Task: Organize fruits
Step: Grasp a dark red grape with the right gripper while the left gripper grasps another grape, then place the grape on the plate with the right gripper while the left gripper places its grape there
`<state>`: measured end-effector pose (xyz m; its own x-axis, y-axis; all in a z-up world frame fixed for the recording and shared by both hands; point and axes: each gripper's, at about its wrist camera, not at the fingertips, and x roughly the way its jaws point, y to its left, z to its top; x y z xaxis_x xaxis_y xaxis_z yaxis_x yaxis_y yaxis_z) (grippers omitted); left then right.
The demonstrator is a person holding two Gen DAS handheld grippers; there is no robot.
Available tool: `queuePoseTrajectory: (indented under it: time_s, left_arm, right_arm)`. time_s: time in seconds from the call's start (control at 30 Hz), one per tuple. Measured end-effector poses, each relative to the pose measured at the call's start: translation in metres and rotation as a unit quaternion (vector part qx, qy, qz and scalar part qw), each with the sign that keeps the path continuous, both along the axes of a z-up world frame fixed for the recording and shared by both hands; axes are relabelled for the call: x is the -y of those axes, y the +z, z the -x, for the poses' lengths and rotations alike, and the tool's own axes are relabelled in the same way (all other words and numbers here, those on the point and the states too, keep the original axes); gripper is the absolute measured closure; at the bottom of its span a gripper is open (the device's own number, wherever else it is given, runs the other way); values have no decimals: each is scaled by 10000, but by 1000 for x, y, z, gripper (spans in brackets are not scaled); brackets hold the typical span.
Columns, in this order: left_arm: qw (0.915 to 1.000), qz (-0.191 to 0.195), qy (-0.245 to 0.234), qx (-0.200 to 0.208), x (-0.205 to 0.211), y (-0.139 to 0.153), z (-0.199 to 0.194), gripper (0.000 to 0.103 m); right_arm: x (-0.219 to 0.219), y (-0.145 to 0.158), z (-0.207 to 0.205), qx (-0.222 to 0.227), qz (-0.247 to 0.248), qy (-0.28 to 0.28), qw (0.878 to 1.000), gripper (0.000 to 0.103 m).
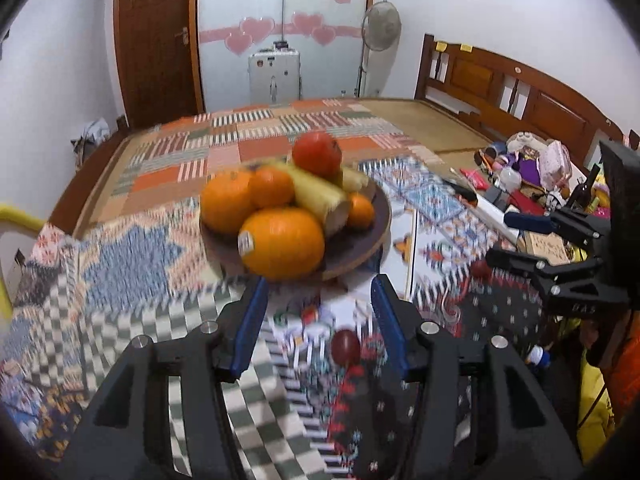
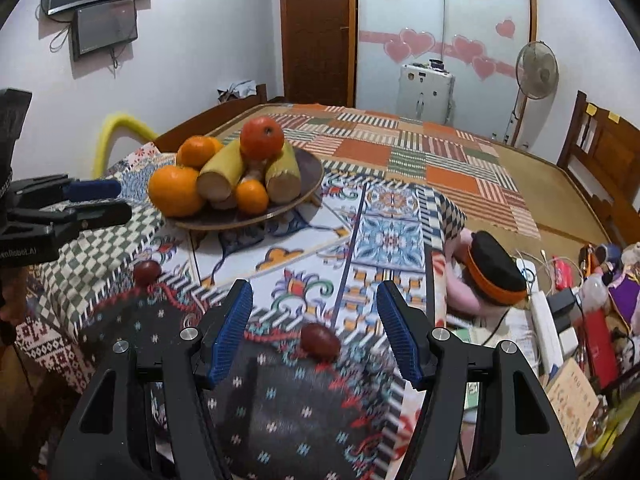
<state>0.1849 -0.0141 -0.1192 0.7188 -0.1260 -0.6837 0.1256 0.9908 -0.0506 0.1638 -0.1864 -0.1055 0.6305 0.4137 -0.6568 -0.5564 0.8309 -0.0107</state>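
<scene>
Between our right gripper's spread, empty fingers lies a dark red fruit on the patterned cloth, its long axis running roughly crosswise to the fingers. We should lower squarely and close gently. Our left gripper, also spread empty, frames a second one before the piled plate.

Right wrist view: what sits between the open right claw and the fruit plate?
One small dark red fruit lies between the right claw fingers; beyond it, only patterned cloth up to the plate.
</scene>
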Motion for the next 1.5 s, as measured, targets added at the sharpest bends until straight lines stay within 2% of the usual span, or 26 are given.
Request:
queuePoseTrajectory:
  time_s: [0.23, 0.3, 0.43, 0.47, 0.6, 0.73, 0.83, 0.9, 1.0, 1.23, 1.5]
  left_arm:
    - [9993, 216, -76, -286, 1, -31, 9, 50]
    - [9992, 255, -63, -314, 0, -37, 9, 56]
    - [9986, 331, -124, -405, 1, -46, 6, 67]
    - [9984, 347, -165, -424, 2, -47, 5, 70]
    - [9988, 270, -199, -368, 5, -49, 4, 71]
    - [9987, 328, -216, -323, 5, -51, 3, 76]
    - [9988, 290, -288, -286, 9, -51, 3, 82]
    - [9989, 246, -313, -266, 11, -51, 4, 84]
    - [9988, 244, -326, -272, 10, -50, 4, 86]
    - [9990, 316, -261, -160, 1, -38, 8, 87]
    - [9987, 444, -159, 172, -9, -10, 6, 87]
  right_arm:
    - [0, -17, 4, -138, 114, -22, 9998, 42]
    - [0, -22, 2, -224, 118, -26, 9997, 42]
    - [1, -28, -2, -317, 79, -67, 9994, 54]
    - [1, -30, -3, -358, 57, -60, 9993, 54]
    - [0, -33, -2, -384, 88, 18, 9992, 55]
    - [-2, -34, 0, -295, 151, 11, 9995, 69]
    - [0, -34, -1, -298, 51, -97, 9995, 74]
    - [1, -34, -1, -270, 36, -174, 9995, 81]
    - [6, -32, -4, -359, -102, -219, 9991, 82]
    - [3, -26, -6, -350, -161, -143, 9992, 82]
    - [-10, -2, -10, -29, -193, 17, 9998, 82]
